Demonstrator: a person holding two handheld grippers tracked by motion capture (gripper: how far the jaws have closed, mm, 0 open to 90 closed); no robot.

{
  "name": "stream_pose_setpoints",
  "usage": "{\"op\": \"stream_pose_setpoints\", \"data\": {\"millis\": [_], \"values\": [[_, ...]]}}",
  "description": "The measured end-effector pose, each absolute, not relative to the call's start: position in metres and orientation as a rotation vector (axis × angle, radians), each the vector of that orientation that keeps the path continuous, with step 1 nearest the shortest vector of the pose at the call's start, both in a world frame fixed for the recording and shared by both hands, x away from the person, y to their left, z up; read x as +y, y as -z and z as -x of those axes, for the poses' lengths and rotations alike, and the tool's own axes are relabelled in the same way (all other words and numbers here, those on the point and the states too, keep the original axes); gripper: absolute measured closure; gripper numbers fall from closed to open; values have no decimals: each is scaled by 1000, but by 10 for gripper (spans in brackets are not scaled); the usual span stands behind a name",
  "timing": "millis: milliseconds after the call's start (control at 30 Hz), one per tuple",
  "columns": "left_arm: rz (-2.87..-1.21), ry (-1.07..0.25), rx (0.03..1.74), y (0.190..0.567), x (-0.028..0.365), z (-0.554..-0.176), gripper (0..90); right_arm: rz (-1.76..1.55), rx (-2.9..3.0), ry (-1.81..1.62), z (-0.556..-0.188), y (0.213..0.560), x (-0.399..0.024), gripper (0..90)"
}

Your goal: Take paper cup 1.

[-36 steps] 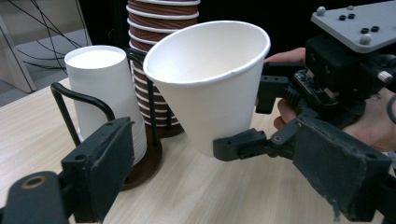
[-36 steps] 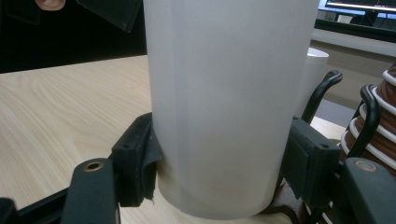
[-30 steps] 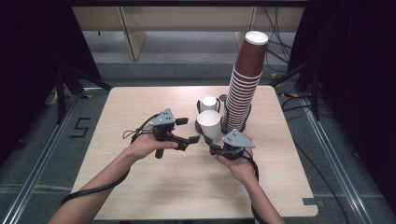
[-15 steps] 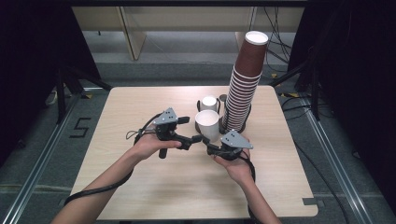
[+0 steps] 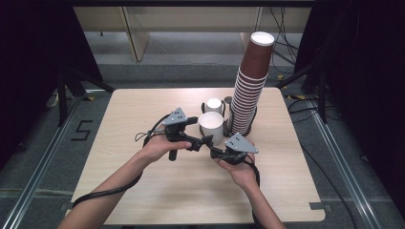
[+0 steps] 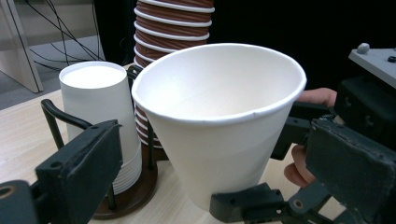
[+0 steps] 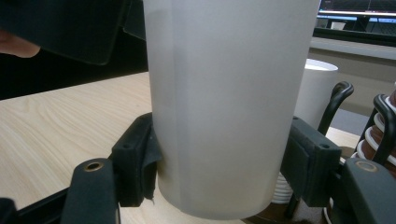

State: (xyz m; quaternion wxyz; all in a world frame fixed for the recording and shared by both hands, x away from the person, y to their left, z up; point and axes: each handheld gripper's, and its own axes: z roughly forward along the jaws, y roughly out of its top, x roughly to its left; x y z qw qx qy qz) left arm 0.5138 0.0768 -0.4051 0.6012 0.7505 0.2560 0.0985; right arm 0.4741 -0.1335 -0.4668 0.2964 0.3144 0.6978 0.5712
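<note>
Two grippers on one white paper cup (image 5: 211, 126): right gripper (image 7: 224, 177) is clamped on its lower wall, pads either side near the base, cup upright just above the table (image 5: 143, 191); left gripper (image 6: 205, 186) has just been opening — its jaws now stand wide on both sides of the cup, pads off the wall. Cup is light, thin-walled and crushes easily — I'd grip low near the stiffer base or just under the rolled rim, gentle squeeze only. Beyond both grippers sit a short white stack (image 6: 98, 107) in a wire holder (image 6: 60, 121) and the tall brown stack (image 5: 250, 86).
</note>
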Motion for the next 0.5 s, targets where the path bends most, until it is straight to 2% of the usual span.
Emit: {"op": "stream_pose_setpoints", "data": {"millis": [500], "values": [[-1718,-242,602,403,71,-516,42,-809,1838,-1513,-475,467,-131,350]]}}
